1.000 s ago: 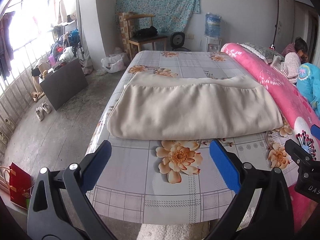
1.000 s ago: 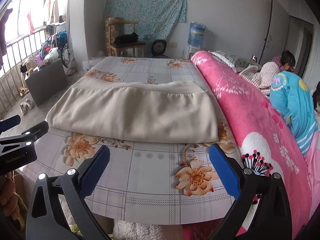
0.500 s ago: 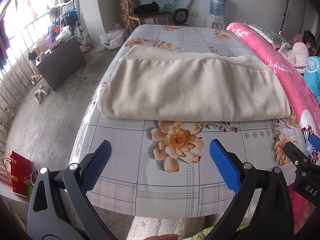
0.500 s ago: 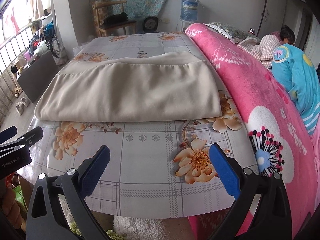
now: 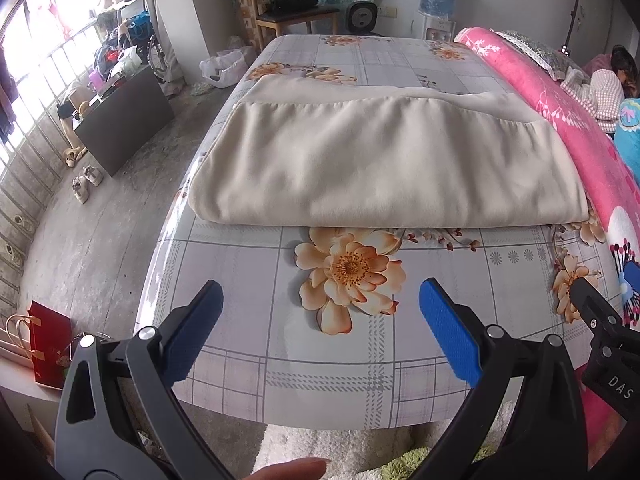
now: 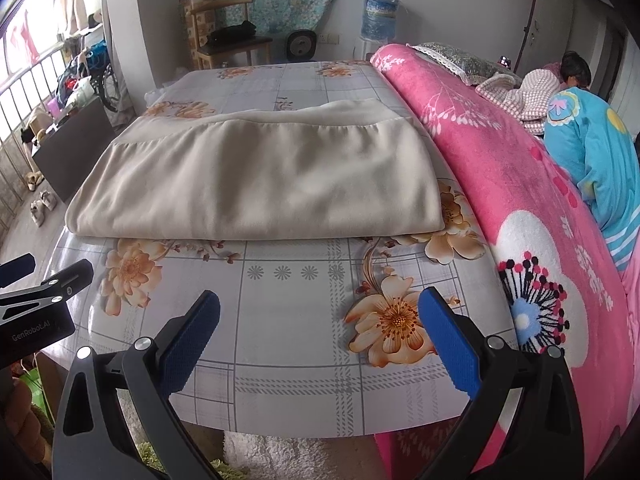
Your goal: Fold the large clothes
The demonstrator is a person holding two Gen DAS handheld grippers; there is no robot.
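Observation:
A large beige cloth [image 5: 380, 160] lies folded into a flat rectangle across the middle of the flowered grey table [image 5: 248, 272]; it also shows in the right wrist view [image 6: 256, 180]. My left gripper [image 5: 320, 300] is open and empty, hovering over the table's near edge, short of the cloth's near fold. My right gripper [image 6: 320, 312] is open and empty at the same edge, further right. Each gripper shows at the side of the other's view: the right one in the left wrist view [image 5: 600, 320], the left one in the right wrist view [image 6: 40, 292].
A pink blanket [image 6: 520, 184] runs along the table's right side, with a person in blue [image 6: 592, 148] beyond it. A dark box [image 5: 124, 120], shoes [image 5: 86, 182] and a red bag [image 5: 48, 344] stand on the floor to the left. A chair [image 5: 288, 8] stands at the back.
Both grippers have tilted down and moved slightly closer over the table's near edge. The cloth has not moved. Both stay open.

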